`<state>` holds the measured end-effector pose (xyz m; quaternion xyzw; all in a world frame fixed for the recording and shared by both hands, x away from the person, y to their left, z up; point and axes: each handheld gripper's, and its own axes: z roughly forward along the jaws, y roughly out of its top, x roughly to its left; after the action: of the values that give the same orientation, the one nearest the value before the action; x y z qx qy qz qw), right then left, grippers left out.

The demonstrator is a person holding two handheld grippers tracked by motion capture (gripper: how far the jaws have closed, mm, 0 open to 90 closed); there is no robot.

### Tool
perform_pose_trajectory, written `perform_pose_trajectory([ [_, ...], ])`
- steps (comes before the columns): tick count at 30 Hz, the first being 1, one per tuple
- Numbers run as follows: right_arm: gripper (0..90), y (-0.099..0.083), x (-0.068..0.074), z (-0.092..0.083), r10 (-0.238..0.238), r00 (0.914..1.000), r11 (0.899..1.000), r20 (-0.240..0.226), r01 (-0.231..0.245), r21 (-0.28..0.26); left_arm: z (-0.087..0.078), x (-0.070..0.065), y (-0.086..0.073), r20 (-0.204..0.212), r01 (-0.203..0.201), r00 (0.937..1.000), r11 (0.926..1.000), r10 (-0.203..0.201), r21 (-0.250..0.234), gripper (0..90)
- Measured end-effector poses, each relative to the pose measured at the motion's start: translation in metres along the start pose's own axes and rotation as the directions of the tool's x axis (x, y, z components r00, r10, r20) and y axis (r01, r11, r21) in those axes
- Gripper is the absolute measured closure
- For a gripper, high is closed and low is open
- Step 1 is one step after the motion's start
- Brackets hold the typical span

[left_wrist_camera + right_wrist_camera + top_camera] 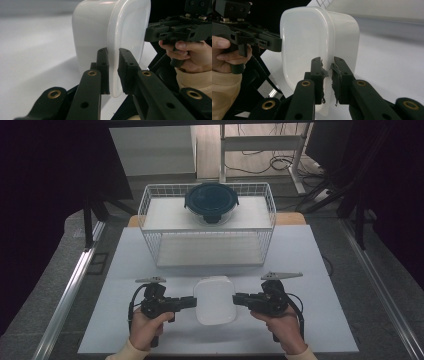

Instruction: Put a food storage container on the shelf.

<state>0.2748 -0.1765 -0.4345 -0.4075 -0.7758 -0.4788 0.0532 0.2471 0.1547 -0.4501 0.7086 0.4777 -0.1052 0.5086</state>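
Observation:
A white plastic container [215,300] with rounded corners hangs between my two grippers, just above the white table top [310,270]. My left gripper [192,301] is shut on its left rim. In the left gripper view the pads pinch the container [100,30] at its rim, where the left gripper [113,53] closes. My right gripper [236,298] is shut on the opposite rim. The right gripper view shows the container [304,37] clamped by the right gripper [327,61], whose pads are frayed. Each gripper view also shows the other gripper at the far rim.
A white wire basket [150,200] stands at the back of the table. A dark round lidded bowl [211,202] rests on top of it. Metal rails [70,285] run along both sides of the table, and cables lie on the floor behind.

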Motion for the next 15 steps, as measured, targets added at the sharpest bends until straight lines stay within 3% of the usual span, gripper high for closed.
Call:
perform_pose_trajectory([
  [5, 79.4, 0.011, 0.002, -0.006, -0.005, 0.9999, 0.999, -0.011, 0.005, -0.033, -0.005, -0.006, 0.015, 0.005, -0.016, 0.9999, 0.9999, 0.016, -0.005, 80.0],
  [15, 79.4, 0.031, 0.005, -0.015, -0.023, 0.9997, 0.999, -0.001, 0.023, -0.048, -0.012, -0.016, 0.039, 0.006, -0.043, 0.9991, 0.999, 0.043, -0.009, 80.1],
])
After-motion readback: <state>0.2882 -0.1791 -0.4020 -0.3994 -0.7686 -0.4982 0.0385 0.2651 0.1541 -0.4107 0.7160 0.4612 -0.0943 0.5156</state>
